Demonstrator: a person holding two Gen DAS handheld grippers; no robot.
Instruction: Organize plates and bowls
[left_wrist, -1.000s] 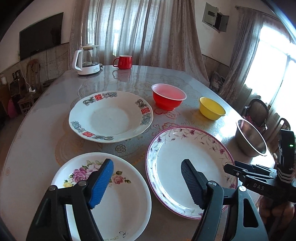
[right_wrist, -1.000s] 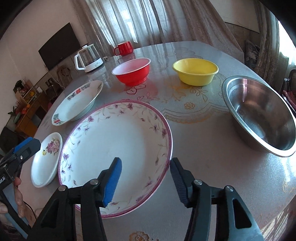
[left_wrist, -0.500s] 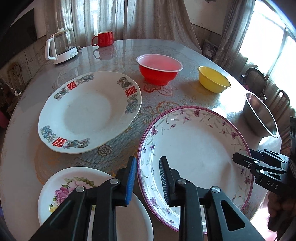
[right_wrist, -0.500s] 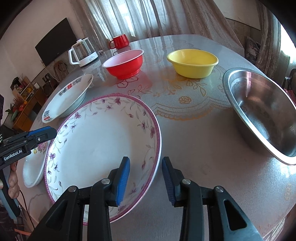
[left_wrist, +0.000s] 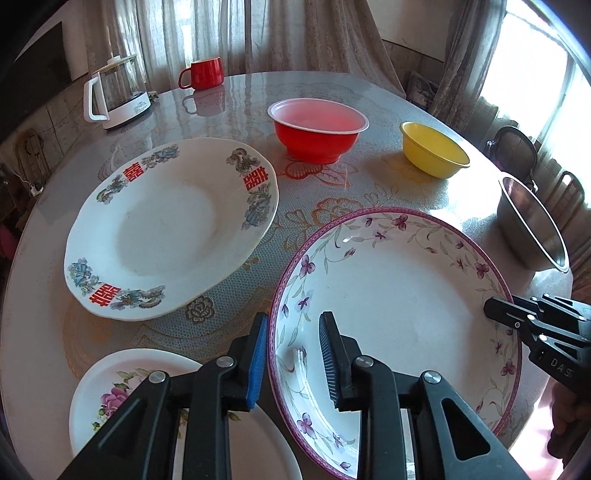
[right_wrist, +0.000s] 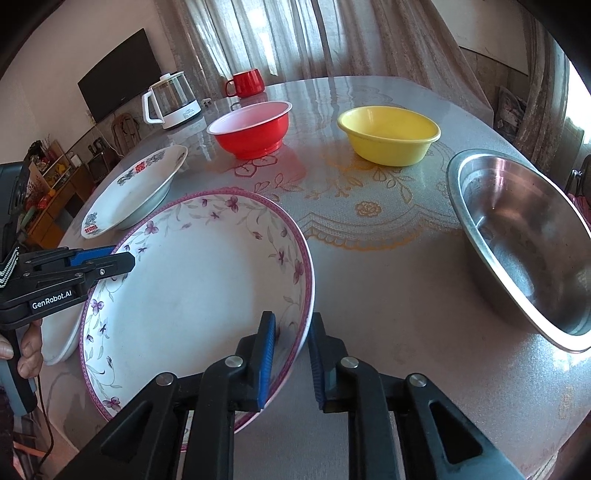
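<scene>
A large deep plate with purple flowers (left_wrist: 399, 302) (right_wrist: 199, 288) lies at the near side of the table. My left gripper (left_wrist: 293, 354) (right_wrist: 110, 262) straddles its left rim, blue pad outside, black pad inside, shut on it. My right gripper (right_wrist: 293, 354) (left_wrist: 498, 314) has the right rim between its pads, and its jaws are closing onto it. The plate's left edge overlaps a small rose plate (left_wrist: 122, 391) (right_wrist: 62, 343). Behind sits a white plate with red characters (left_wrist: 166, 229) (right_wrist: 136, 188), then a red bowl (left_wrist: 317, 129) (right_wrist: 251, 129) and a yellow bowl (left_wrist: 432, 151) (right_wrist: 388, 136).
A steel bowl (right_wrist: 517, 236) (left_wrist: 532, 229) stands at the right, close to the table's edge. A glass kettle (left_wrist: 118, 96) and a red mug (left_wrist: 203, 74) are at the far side. A hand (right_wrist: 26, 347) holds the left gripper's grip. Patterned tabletop (right_wrist: 388, 277) lies between the plate and the steel bowl.
My left gripper moved right from over the rose plate to the flowered plate's left rim and closed there. My right gripper's jaws narrowed onto the right rim.
</scene>
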